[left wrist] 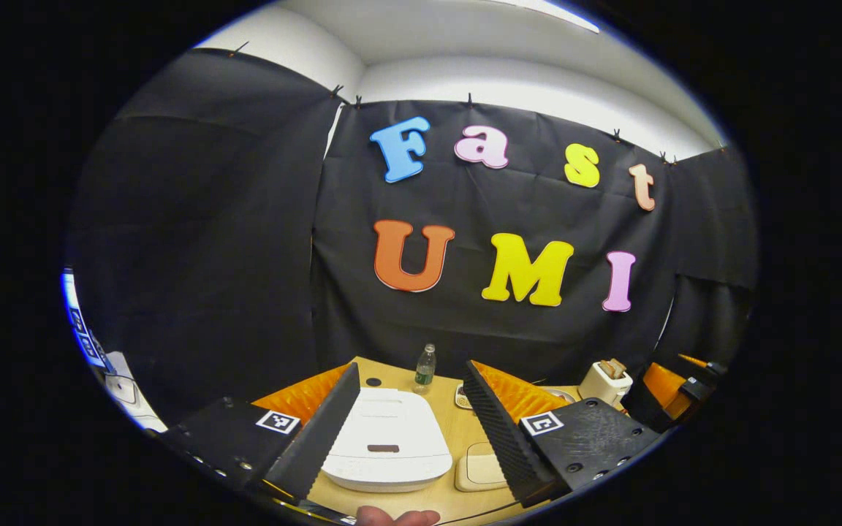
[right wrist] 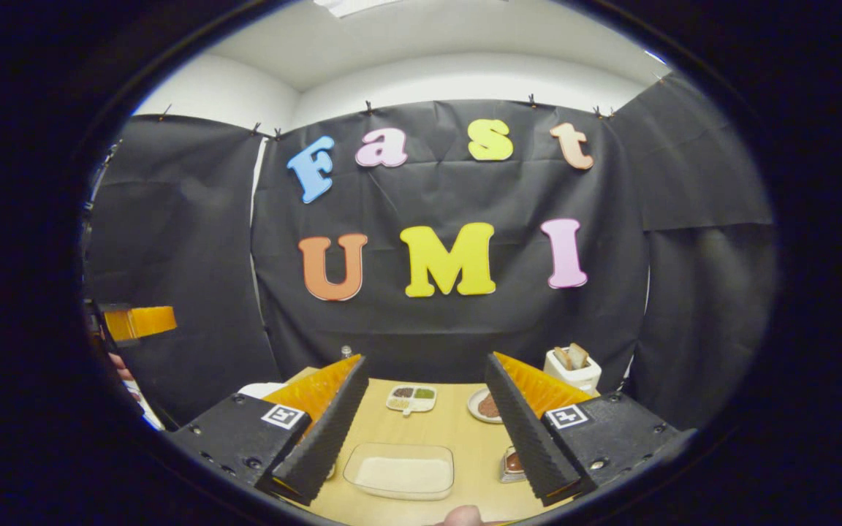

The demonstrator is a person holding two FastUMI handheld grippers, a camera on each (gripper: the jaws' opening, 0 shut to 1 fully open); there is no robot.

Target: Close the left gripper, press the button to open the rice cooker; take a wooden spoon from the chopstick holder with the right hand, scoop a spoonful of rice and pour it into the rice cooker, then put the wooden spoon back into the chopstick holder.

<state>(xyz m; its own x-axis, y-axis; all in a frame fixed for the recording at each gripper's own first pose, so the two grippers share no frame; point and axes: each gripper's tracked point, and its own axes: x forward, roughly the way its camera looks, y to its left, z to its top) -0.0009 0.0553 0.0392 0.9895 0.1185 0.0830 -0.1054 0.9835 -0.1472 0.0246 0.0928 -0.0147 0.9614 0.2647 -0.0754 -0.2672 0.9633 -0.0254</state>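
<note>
Wooden table [left wrist: 444,418] stretches ahead of both my tools, and the white rice cooker [left wrist: 388,437] is the biggest thing on it, sitting straight in front of my left gripper [left wrist: 410,427], framed between its two fingers and a little below them. Its lid is down, and the dark slot on the near part of the lid [left wrist: 383,448], which I take for the release button, faces me, close to the line midway between my fingers. So the press, as I judge it, runs forward and down from the left side; my left hand is the nearer one to the cooker, which in the right gripper view is at most a white edge past the left finger.

My left jaws stand wide apart, holding nothing and touching nothing. They must come together before I push, by the task's wording.

My right gripper [right wrist: 425,424] is spread just as wide and is empty too. Between its fingers, low on the table, lies the clear tray of rice [right wrist: 400,471], its long side running across my view. Beyond it sit a small divided dish [right wrist: 411,398] and a plate [right wrist: 485,406], with a toaster [right wrist: 573,367] further right. I cannot pick out the chopstick holder or the spoon for certain; the small object by my right finger [right wrist: 511,463] is too hidden to name
</note>
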